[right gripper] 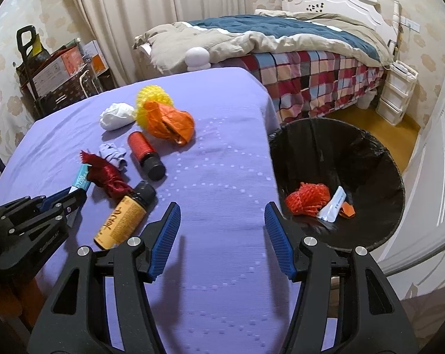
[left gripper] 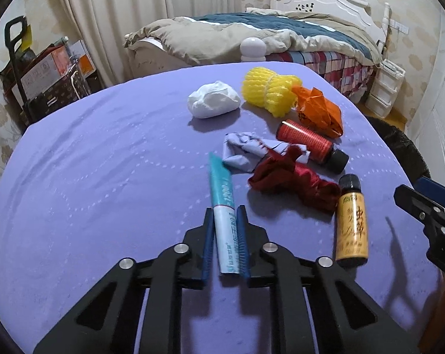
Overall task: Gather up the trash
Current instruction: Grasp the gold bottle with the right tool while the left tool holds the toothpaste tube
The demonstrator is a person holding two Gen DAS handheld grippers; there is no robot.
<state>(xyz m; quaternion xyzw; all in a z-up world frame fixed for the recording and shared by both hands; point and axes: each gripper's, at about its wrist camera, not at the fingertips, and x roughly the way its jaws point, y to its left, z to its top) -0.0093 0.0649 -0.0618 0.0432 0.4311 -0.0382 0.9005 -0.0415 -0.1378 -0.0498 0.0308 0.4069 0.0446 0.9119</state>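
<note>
We have the left gripper [left gripper: 226, 246] closed narrow on the lower end of the teal-and-white tube [left gripper: 224, 218], which lies flat on the purple table [left gripper: 90, 177] with its teal tip pointing at the crumpled lilac paper [left gripper: 246, 153], so our grip sits clear of the red cloth [left gripper: 293, 183] and the yellow bottle [left gripper: 351, 221]. Our right gripper [right gripper: 222, 239] hangs over bare table with its fingers spread wide and nothing between them, just beside the black bin [right gripper: 355, 159] off the table's edge. The bin already holds an orange net [right gripper: 308, 199], which suggests the tube must cross to that side.
</note>
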